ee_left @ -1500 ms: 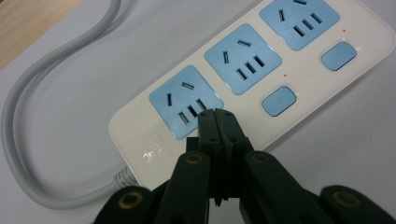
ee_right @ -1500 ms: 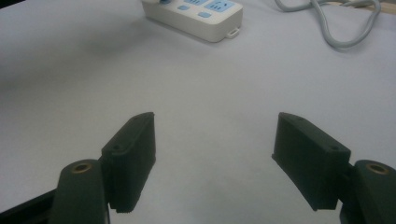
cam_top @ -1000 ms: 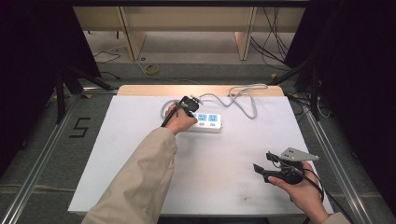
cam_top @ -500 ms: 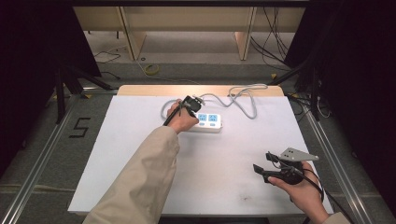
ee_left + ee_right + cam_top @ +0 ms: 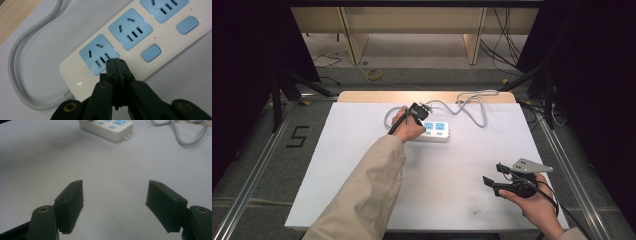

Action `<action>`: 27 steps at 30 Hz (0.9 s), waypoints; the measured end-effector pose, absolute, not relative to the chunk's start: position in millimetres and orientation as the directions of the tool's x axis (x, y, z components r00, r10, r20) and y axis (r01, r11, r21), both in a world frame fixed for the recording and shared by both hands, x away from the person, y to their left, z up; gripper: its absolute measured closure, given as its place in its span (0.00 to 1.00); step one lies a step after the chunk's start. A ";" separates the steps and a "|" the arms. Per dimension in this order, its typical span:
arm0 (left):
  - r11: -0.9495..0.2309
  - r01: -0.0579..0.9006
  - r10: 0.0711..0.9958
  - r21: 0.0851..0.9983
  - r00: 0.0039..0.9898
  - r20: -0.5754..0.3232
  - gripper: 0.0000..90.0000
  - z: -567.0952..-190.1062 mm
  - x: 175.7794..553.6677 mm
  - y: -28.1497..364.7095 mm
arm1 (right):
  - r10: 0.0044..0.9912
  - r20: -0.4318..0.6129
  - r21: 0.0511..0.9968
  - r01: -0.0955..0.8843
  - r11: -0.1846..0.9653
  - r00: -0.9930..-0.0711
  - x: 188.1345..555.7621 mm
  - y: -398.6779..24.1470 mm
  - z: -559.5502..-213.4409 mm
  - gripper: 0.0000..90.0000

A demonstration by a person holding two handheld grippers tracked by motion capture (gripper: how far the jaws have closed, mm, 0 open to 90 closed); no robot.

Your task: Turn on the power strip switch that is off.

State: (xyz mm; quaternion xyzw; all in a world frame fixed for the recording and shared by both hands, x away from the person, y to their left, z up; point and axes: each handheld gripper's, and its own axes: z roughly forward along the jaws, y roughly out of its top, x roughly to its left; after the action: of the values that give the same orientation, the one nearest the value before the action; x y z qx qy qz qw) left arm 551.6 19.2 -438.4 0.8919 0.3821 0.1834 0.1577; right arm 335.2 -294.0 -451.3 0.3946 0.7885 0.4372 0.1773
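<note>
Two grippers: left gripper [image 5: 116, 62] closed, tips seemingly touching power strip [image 5: 160, 37]; right gripper [image 5: 115, 206] apart, w/ nothing between

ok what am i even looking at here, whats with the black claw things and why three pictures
A person at a table holds a black two-jaw hand tool in each hand. The high view looks down from above; the other two come from cameras riding on each tool. On the white tabletop lies a white power strip with blue sockets and a grey cable. The left gripper, jaws shut and holding nothing, has its tips at the strip's end socket. The right gripper is open and empty, well back from the strip.
</note>
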 end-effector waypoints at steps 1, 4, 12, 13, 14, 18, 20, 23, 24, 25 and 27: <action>-0.664 0.623 0.736 0.414 0.644 0.211 1.00 -437.9 551.7 19.2 | 0.776 0.065 0.828 0.468 0.309 -0.627 335.5 -293.9 -451.3 0.34; -0.658 0.626 0.740 0.419 0.642 0.202 1.00 -438.0 551.9 20.1 | 0.775 0.066 0.830 0.466 0.307 -0.629 335.2 -292.9 -451.0 0.34; -0.668 0.617 0.733 0.416 0.643 0.222 1.00 -439.5 551.9 17.7 | 0.774 0.066 0.829 0.466 0.309 -0.630 335.2 -293.4 -451.3 0.34; -0.671 0.615 0.731 0.413 0.643 0.229 1.00 -439.6 551.1 17.2 | 0.774 0.065 0.829 0.466 0.310 -0.630 335.4 -293.3 -451.4 0.34; -0.675 0.611 0.728 0.414 0.644 0.235 1.00 -440.0 550.5 16.6 | 0.774 0.065 0.827 0.468 0.311 -0.630 335.8 -293.2 -451.5 0.34; -0.679 0.608 0.724 0.412 0.646 0.240 1.00 -439.6 550.9 16.4 | 0.773 0.065 0.827 0.468 0.312 -0.631 335.1 -292.7 -451.3 0.34; -0.675 0.610 0.727 0.417 0.645 0.234 1.00 -439.8 550.7 16.6 | 0.774 0.065 0.828 0.467 0.311 -0.630 335.0 -293.0 -451.0 0.34; -0.664 0.611 0.733 0.432 0.646 0.214 1.00 -439.8 551.6 19.6 | 0.773 0.064 0.827 0.468 0.313 -0.631 335.3 -293.4 -451.7 0.34; -0.656 0.615 0.738 0.438 0.644 0.203 1.00 -439.7 552.1 21.4 | 0.774 0.065 0.827 0.468 0.312 -0.630 335.2 -293.5 -451.5 0.33; -0.652 0.614 0.739 0.445 0.645 0.194 1.00 -439.9 552.1 22.5 | 0.774 0.065 0.829 0.467 0.310 -0.629 335.2 -293.5 -451.4 0.33; -0.640 0.615 0.746 0.461 0.641 0.180 1.00 -440.2 551.7 25.0 | 0.776 0.064 0.829 0.466 0.308 -0.627 335.1 -293.7 -451.1 0.33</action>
State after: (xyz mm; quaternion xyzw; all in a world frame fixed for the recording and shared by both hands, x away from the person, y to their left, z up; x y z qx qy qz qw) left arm 551.7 25.0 -440.2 0.8874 0.3833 0.1800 0.1821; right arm 335.1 -293.7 -451.1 0.3937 0.7891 0.4370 0.1773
